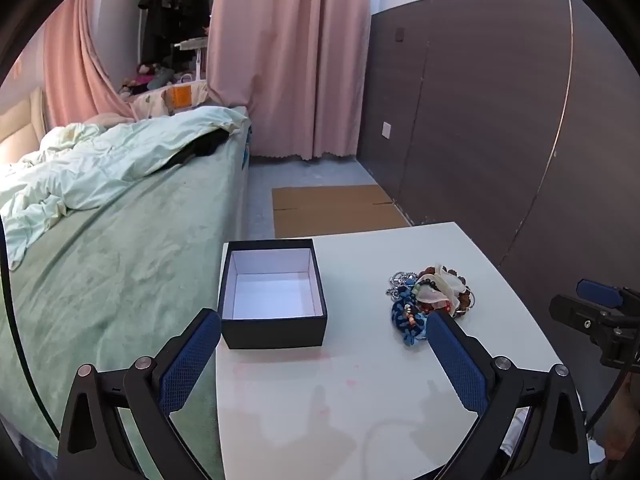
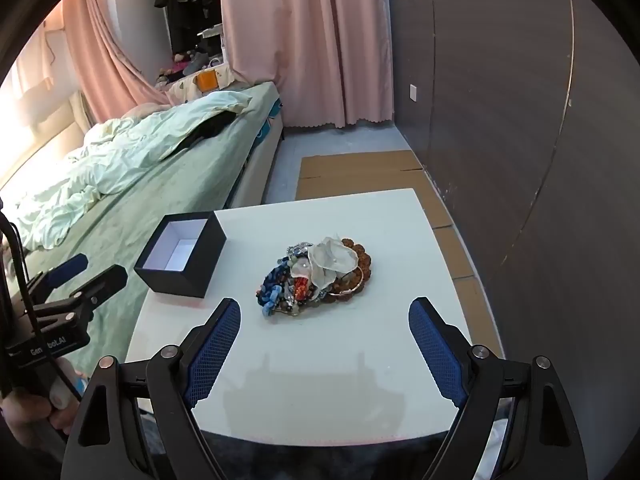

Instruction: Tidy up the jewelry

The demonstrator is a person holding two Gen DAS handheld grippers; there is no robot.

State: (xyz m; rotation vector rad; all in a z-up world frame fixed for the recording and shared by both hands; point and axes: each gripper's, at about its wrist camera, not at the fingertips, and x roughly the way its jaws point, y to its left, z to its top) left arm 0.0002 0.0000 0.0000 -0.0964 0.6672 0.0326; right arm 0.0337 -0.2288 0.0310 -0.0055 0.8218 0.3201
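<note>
A heap of jewelry (image 2: 316, 276), with blue beads, brown beads, a silver chain and a pale shell-like piece, lies on the white table (image 2: 320, 380); it also shows in the left wrist view (image 1: 430, 296). An open black box (image 1: 272, 296) with a white empty inside stands at the table's left edge, also seen in the right wrist view (image 2: 182, 254). My left gripper (image 1: 324, 320) is open and empty, just short of the box. My right gripper (image 2: 325, 308) is open and empty, just short of the heap.
A bed (image 1: 104, 248) with a green cover and rumpled quilt runs along the table's left side. Flat cardboard (image 1: 332, 210) lies on the floor beyond the table. A dark panelled wall (image 1: 500, 120) is on the right, pink curtains (image 1: 288, 56) behind.
</note>
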